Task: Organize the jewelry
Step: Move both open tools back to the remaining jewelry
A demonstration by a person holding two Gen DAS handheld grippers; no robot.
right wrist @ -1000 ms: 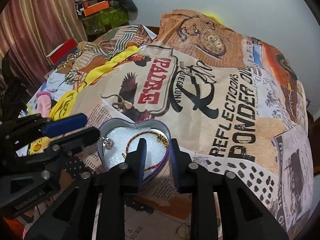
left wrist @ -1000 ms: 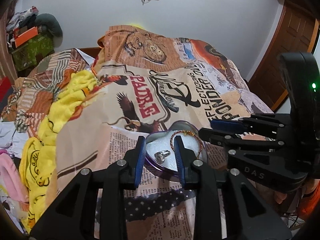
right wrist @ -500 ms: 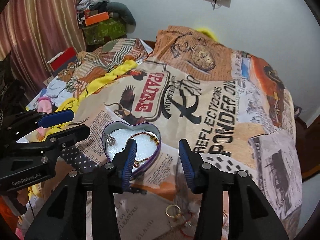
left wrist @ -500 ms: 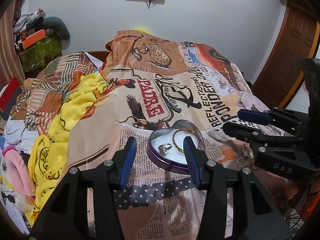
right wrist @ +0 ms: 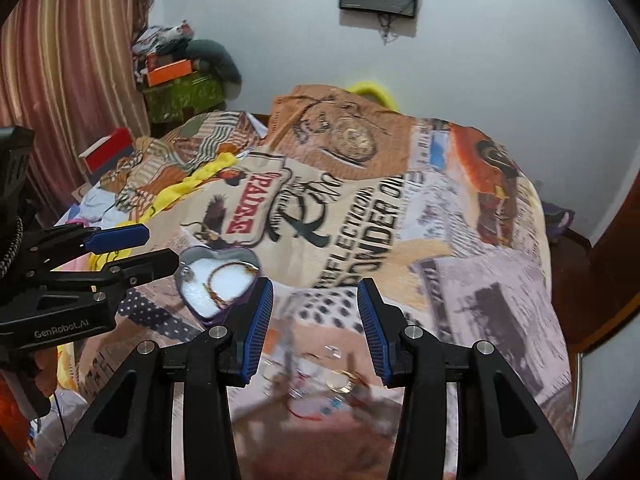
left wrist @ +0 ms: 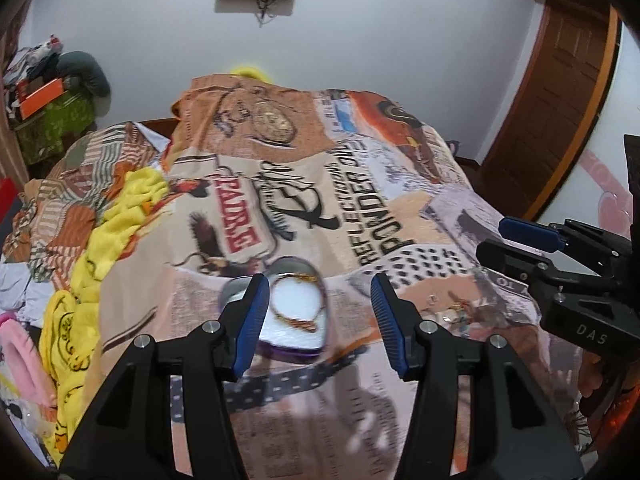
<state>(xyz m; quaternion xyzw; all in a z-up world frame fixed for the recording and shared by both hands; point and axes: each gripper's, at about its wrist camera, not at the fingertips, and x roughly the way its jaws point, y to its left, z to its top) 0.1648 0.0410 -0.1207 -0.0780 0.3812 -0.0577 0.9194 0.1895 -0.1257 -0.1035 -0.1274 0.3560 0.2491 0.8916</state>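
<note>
Left wrist view: left tongs [left wrist: 316, 320] opening, nothing gripped, above the bed [left wrist: 400, 184]; heart-shaped tin [left wrist: 294, 344] with bracelet [left wrist: 296, 300] lies just beyond. Right tongs [right wrist: 316, 328] gape empty above loose jewelry [right wrist: 320, 384].

A purple heart-shaped metal tin [right wrist: 217, 285] is showing white lining under a gold chain bracelet [right wrist: 226, 284]; beside the tin, the tan newspaper-print blanket [right wrist: 400, 216] is displaying black lettering, and a bright yellow cloth [left wrist: 100, 248] is lying beyond.

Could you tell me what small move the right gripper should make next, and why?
Probably lower the right gripper, open and empty, onto the loose pile of rings and chains just beneath its fingers; the purple heart-shaped tin so far holds only a gold bracelet and a charm.
</note>
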